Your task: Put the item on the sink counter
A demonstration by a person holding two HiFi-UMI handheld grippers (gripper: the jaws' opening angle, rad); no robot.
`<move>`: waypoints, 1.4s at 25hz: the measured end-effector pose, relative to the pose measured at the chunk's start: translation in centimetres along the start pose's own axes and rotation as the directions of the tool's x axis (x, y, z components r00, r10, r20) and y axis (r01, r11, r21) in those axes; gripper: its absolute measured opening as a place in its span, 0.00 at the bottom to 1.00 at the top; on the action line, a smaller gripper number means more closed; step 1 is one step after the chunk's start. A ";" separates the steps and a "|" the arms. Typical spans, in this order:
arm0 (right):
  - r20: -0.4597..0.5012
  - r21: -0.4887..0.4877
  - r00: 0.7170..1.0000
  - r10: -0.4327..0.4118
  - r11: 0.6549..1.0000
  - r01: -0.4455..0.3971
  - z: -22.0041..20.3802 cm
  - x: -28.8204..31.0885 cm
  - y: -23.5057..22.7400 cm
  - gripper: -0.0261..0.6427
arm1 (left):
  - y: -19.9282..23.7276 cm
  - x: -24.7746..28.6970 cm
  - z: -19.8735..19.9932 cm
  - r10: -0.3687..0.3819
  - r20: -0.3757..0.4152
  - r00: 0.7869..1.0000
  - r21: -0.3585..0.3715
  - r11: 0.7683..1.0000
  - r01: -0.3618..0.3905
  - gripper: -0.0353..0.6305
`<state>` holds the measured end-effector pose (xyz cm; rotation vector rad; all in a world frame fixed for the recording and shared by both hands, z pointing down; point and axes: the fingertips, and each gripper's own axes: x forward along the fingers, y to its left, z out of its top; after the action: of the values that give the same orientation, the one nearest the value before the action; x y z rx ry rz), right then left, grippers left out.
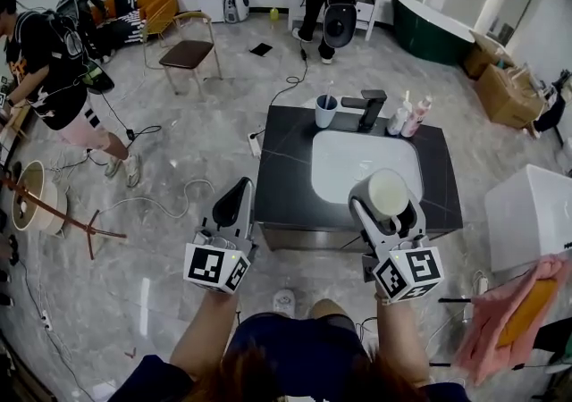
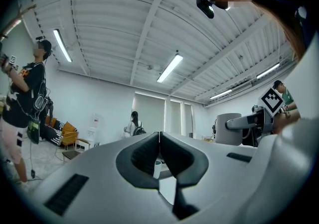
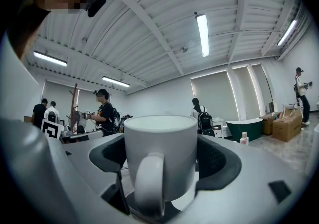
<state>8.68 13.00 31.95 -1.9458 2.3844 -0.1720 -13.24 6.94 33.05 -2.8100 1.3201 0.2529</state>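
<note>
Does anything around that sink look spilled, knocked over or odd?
Nothing stands out. The white mug sits upright in the right gripper, and the blue cup and two bottles stand upright beside the faucet on the dark counter.

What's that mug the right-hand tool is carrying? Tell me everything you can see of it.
The mug is plain white, ceramic-looking, with one loop handle turned toward the gripper's camera. It stands upright, clamped at its sides between the right gripper and its dark fingers, over the near edge of the white basin.
</note>
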 end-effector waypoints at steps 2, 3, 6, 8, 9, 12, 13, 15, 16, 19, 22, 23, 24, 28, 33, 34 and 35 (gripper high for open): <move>-0.007 0.006 1.000 -0.003 1.000 0.003 -0.4 0.6 0.0 0.69 | 0.5 0.1 -0.5 -0.001 -0.008 1.000 -0.005 1.000 0.001 0.09; -0.008 0.007 1.000 -0.004 1.000 0.004 -0.5 0.9 0.0 0.69 | 0.8 0.1 -0.8 -0.001 -0.012 1.000 -0.007 1.000 0.001 0.09; -0.016 0.011 1.000 0.003 1.000 -0.003 -0.9 2.5 0.1 0.69 | 2.1 0.5 -1.5 0.013 -0.022 1.000 -0.014 1.000 -0.013 0.09; -0.025 0.013 0.999 0.023 1.000 -0.023 -0.9 3.7 0.5 0.69 | 2.9 0.6 -1.6 0.030 -0.033 0.999 -0.018 0.999 -0.030 0.09; -0.027 0.013 0.999 0.037 0.999 -0.036 -0.9 4.3 0.7 0.69 | 3.4 0.6 -1.6 0.039 -0.037 0.999 -0.018 0.999 -0.040 0.09; -0.028 0.016 0.997 0.067 0.998 -0.067 -0.9 6.6 0.8 0.69 | 4.9 1.3 -1.5 0.069 -0.035 0.997 -0.014 0.997 -0.070 0.09; -0.029 0.019 0.997 0.075 0.997 -0.074 -0.9 7.4 0.7 0.69 | 5.5 1.7 -1.5 0.080 -0.034 0.996 -0.011 0.997 -0.080 0.09; -0.036 0.022 0.995 0.094 0.995 -0.094 -0.9 9.3 0.5 0.69 | 6.6 2.7 -1.7 0.103 -0.034 0.994 -0.007 0.995 -0.104 0.09; -0.038 0.021 0.994 0.107 0.994 -0.106 -0.9 10.2 0.3 0.69 | 7.0 3.2 -1.8 0.114 -0.034 0.993 -0.005 0.993 -0.114 0.09; -0.041 0.021 0.989 0.141 0.990 -0.140 -0.6 13.0 -0.7 0.69 | 7.9 5.2 -2.0 0.142 -0.033 0.989 0.001 0.990 -0.142 0.09; -0.042 0.024 0.982 0.186 0.982 -0.186 -0.1 16.2 -2.0 0.69 | 8.9 7.2 -2.0 0.184 -0.033 0.982 0.010 0.983 -0.184 0.09; -0.043 0.026 0.980 0.196 0.981 -0.195 0.2 17.3 -2.5 0.69 | 9.2 8.1 -2.1 0.196 -0.033 0.980 0.012 0.981 -0.195 0.09; -0.044 0.027 0.978 0.203 0.979 -0.202 0.4 18.3 -3.0 0.69 | 9.5 9.0 -2.2 0.205 -0.033 0.978 0.013 0.979 -0.205 0.09; -0.051 0.036 0.971 0.235 0.972 -0.233 0.7 21.8 -5.6 0.69 | 10.3 12.5 -2.7 0.240 -0.038 0.970 0.023 0.971 -0.239 0.09; -0.076 0.042 0.959 0.274 0.962 -0.271 0.5 26.4 -8.9 0.69 | 11.7 17.3 -3.7 0.282 -0.045 0.958 0.029 0.959 -0.281 0.09; -0.082 0.042 0.956 0.281 0.960 -0.278 0.5 27.4 -9.6 0.69 | 12.0 18.2 -3.8 0.289 -0.045 0.956 0.030 0.957 -0.288 0.09; -0.087 0.043 0.954 0.286 0.958 -0.283 0.6 28.3 -10.4 0.69 | 12.1 19.2 -3.9 0.294 -0.046 0.955 0.031 0.956 -0.293 0.09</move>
<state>13.11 -16.78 33.34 -1.5886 2.6692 -0.2851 -9.97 -15.81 34.44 -2.6072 1.7395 0.1706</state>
